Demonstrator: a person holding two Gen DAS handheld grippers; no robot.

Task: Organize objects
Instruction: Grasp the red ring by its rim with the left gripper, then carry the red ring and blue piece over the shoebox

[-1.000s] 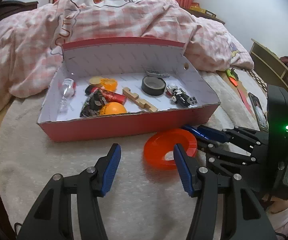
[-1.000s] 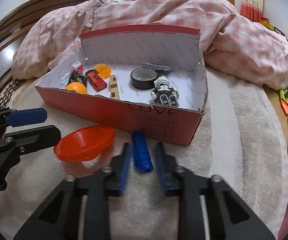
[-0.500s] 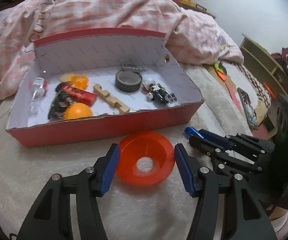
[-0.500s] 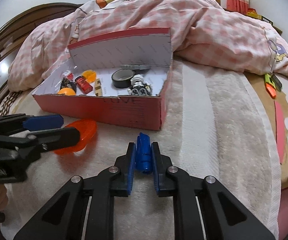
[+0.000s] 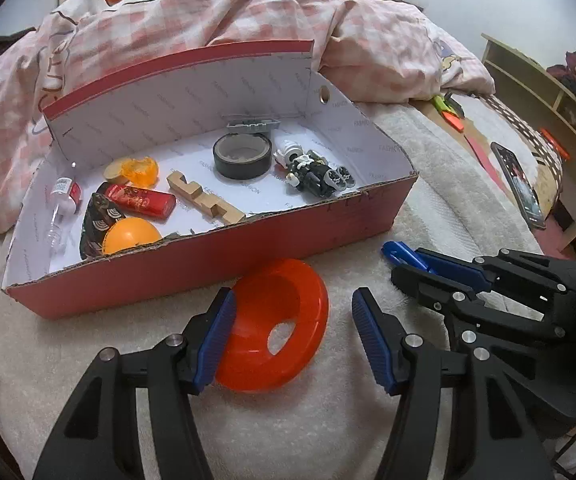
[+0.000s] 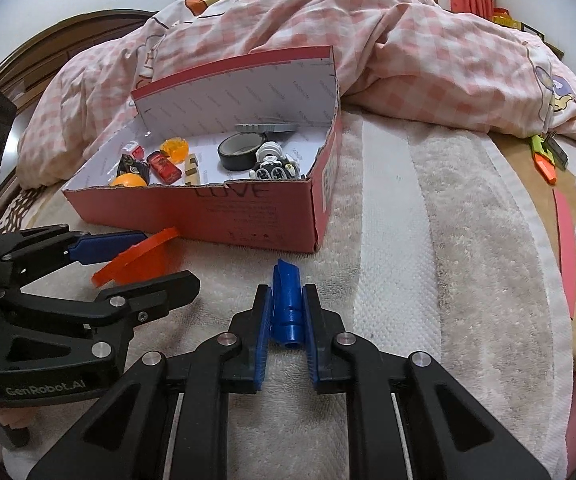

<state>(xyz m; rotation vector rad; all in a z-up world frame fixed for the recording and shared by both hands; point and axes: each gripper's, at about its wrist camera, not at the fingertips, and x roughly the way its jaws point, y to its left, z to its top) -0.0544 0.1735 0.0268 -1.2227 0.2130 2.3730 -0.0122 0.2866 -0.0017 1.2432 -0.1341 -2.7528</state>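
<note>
A red cardboard box (image 5: 215,264) with a white inside lies on the bed; it also shows in the right wrist view (image 6: 247,216). It holds a tape roll (image 5: 241,156), a toy robot (image 5: 316,172), a wooden piece (image 5: 203,200), an orange ball (image 5: 129,234) and more. An orange funnel (image 5: 275,324) lies tilted in front of the box. My left gripper (image 5: 294,340) is open around it, the left pad touching its rim. My right gripper (image 6: 285,320) is shut on a blue plastic tube (image 6: 285,304), just right of the funnel.
A pink checked quilt (image 6: 368,52) is heaped behind the box. A phone (image 5: 518,184) and orange-green toys (image 6: 544,156) lie to the right on the bed. A wooden shelf (image 5: 544,80) stands at the far right. The towel-like cover (image 6: 428,240) spreads under everything.
My left gripper moved in around the funnel, which now tilts up against the left pad. My right gripper closed on the blue tube and lifted it slightly.
</note>
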